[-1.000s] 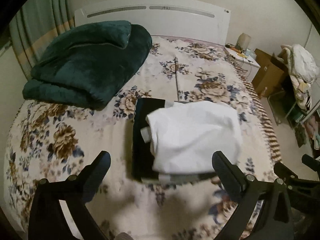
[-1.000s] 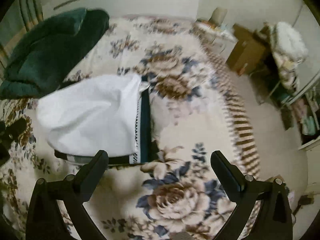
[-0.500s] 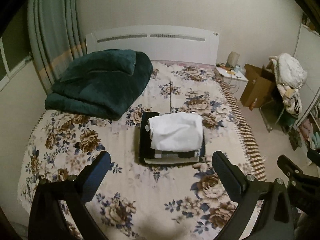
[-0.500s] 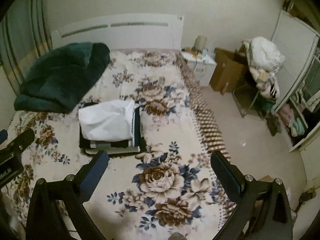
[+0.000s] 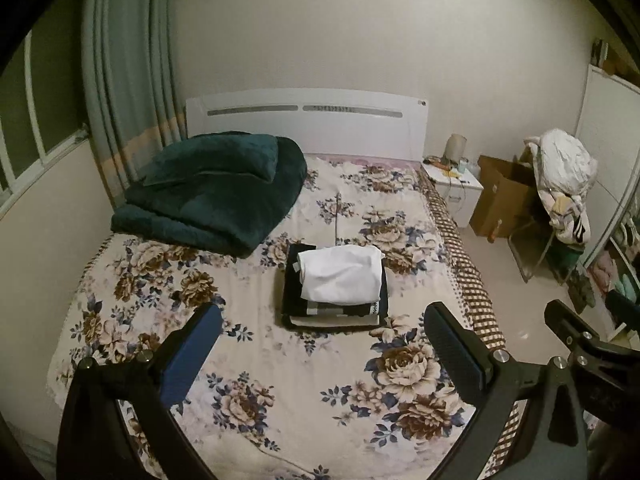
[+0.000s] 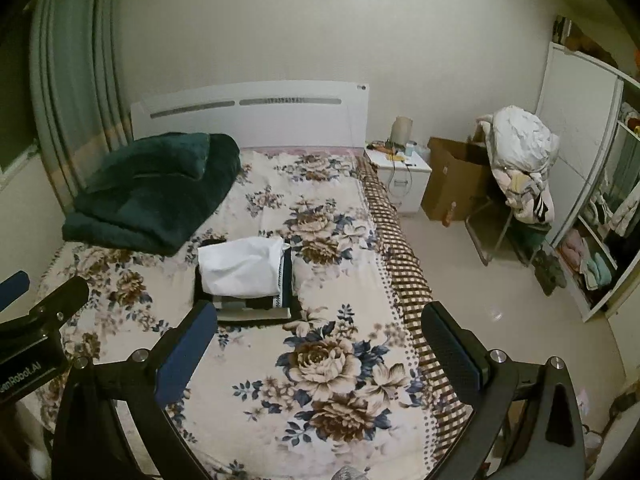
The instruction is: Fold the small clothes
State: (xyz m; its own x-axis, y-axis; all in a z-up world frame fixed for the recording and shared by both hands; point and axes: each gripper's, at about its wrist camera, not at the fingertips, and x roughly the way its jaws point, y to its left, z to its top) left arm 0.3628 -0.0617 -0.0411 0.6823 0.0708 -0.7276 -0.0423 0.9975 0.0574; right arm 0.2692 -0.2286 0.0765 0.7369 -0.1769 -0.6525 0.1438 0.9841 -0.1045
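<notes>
A folded white garment (image 5: 341, 274) lies on top of a stack of folded dark and striped clothes (image 5: 332, 312) in the middle of the floral bed (image 5: 160, 304). The stack also shows in the right wrist view (image 6: 256, 306), with the white garment (image 6: 242, 266) on top. My left gripper (image 5: 320, 344) is open and empty, held well back and above the bed's foot. My right gripper (image 6: 316, 340) is open and empty too, to the right of the left one. The left gripper shows at the left edge of the right wrist view (image 6: 24, 300).
A folded dark green blanket (image 5: 212, 188) lies at the bed's head on the left. A white headboard (image 5: 304, 120), a white nightstand (image 5: 454, 186), a cardboard box (image 5: 504, 196) and a chair piled with clothes (image 5: 564, 184) stand to the right. Curtains (image 5: 124, 80) hang on the left.
Both grippers have pulled far back and up from the stack, so the whole bed and room have come into view. Both stay open and empty.
</notes>
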